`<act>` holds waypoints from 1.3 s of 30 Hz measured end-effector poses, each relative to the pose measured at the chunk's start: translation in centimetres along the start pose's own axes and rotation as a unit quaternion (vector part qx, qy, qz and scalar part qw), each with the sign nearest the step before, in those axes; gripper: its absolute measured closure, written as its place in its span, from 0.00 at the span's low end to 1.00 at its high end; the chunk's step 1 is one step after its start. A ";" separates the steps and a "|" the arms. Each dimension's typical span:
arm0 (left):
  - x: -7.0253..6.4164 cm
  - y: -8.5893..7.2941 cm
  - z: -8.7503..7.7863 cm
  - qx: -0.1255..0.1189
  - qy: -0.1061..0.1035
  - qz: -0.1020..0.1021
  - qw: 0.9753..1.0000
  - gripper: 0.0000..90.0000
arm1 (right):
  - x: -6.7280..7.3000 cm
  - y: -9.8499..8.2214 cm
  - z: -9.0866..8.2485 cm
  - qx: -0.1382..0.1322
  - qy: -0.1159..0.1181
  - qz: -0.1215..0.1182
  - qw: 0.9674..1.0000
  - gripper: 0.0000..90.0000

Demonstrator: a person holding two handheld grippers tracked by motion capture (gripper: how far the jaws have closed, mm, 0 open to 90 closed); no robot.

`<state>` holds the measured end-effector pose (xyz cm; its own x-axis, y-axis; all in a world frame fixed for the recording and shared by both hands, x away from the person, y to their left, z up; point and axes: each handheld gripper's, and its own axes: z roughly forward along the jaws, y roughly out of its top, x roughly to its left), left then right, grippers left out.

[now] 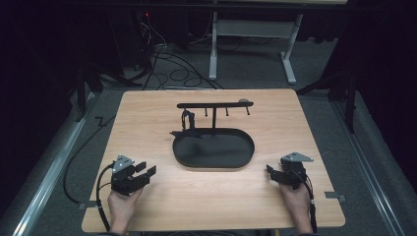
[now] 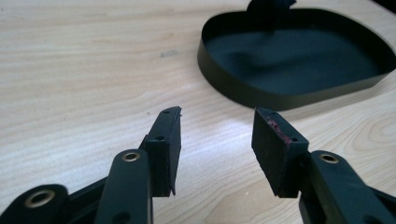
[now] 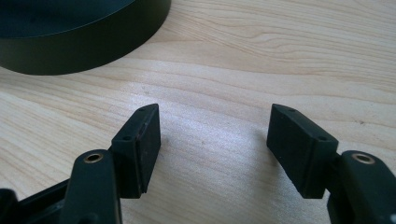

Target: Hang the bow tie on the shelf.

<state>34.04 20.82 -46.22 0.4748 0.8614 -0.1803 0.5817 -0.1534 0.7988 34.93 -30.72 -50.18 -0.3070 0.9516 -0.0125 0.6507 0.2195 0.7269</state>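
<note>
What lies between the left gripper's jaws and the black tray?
Only bare wooden table: in the left gripper view, nothing sits between the open left gripper and the black tray.

The matte black two-jaw left gripper (image 1: 145, 170) carries a grey three-cornered plate on top and a black trailing cable. The matching black right gripper (image 1: 270, 171) has the same plate and cable. Brass-ringed screw holes mark the jaw arms; flat black pads (image 2: 169, 140) end them.
</note>
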 end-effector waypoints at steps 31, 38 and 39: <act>-1.2 -3.0 4.0 0.042 0.068 0.060 0.995 0.52 | 0.0 0.0 0.0 0.000 0.000 0.000 1.000 0.41; -1.1 -3.0 4.0 0.044 0.063 0.054 0.996 0.49 | 0.0 0.0 0.0 0.000 0.000 0.000 1.000 0.41; -1.1 -3.0 4.0 0.044 0.063 0.054 0.996 0.49 | 0.0 0.0 0.0 0.000 0.000 0.000 1.000 0.41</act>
